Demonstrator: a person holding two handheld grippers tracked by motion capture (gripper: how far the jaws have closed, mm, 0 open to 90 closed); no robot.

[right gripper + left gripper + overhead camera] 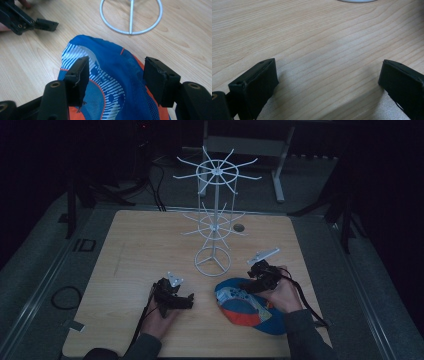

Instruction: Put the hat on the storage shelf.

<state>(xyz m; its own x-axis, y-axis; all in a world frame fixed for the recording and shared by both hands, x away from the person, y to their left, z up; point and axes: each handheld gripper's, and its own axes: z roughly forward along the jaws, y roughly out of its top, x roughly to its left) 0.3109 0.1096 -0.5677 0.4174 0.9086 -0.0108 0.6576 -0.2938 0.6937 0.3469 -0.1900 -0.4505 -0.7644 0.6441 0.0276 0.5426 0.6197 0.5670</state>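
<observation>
From the high view, you are bringing your right gripper (250, 284) over the blue-and-orange cap (250, 306) lying near the rack (214, 220) on the table (130, 250); your left gripper (186, 299) is resting apart, jaws spread and empty.

The left gripper view is looking at bare wood between them.

In the right gripper view, the jaws are straddling the crown, not yet pinching. Next, probably lower and close on the fabric.

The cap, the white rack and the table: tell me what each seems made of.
Cap: soft fabric, likely synthetic; it folds, with mesh panels and printed stripes, matte blue and orange.
White rack: probably coated metal wire; thin rigid spokes and a ring base, smooth white.
Table: wood or wood-look laminate; pale grain lines, satin finish.
</observation>
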